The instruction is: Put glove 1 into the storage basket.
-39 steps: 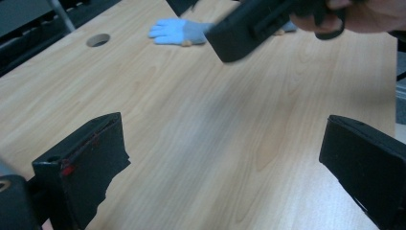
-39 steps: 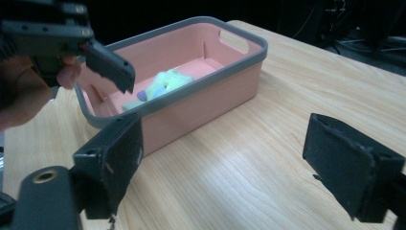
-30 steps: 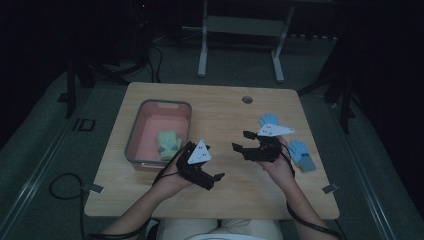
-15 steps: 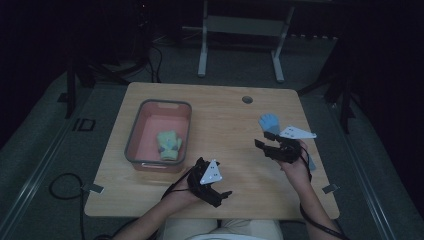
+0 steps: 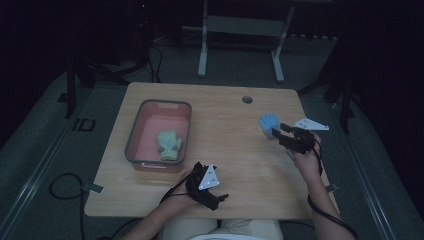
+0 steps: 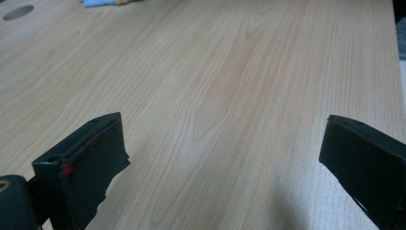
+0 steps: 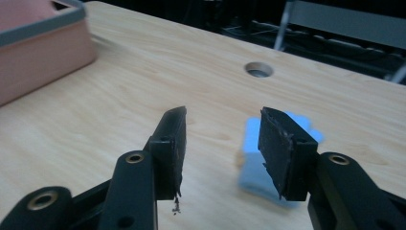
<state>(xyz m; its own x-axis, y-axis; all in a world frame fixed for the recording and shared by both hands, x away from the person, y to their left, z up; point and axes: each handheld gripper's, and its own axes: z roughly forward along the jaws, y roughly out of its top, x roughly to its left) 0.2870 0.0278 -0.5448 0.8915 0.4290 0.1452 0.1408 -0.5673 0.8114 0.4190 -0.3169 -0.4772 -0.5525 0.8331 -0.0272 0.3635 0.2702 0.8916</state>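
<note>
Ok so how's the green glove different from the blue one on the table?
The green glove lies inside the pink bin at the table's left; the blue glove lies on the bare wooden table at the right. The green one has no gripper near it, while the right gripper, jaws open, points at the blue one. Both are small, soft and lying flat.

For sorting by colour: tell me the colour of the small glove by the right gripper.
Light blue glove, clearest in the right gripper view.

One blue glove (image 5: 268, 124), one green glove (image 5: 169, 144), one pink bin (image 5: 138, 135), two hand-held grippers, left (image 5: 214, 197) and right (image 5: 278, 131)
</note>
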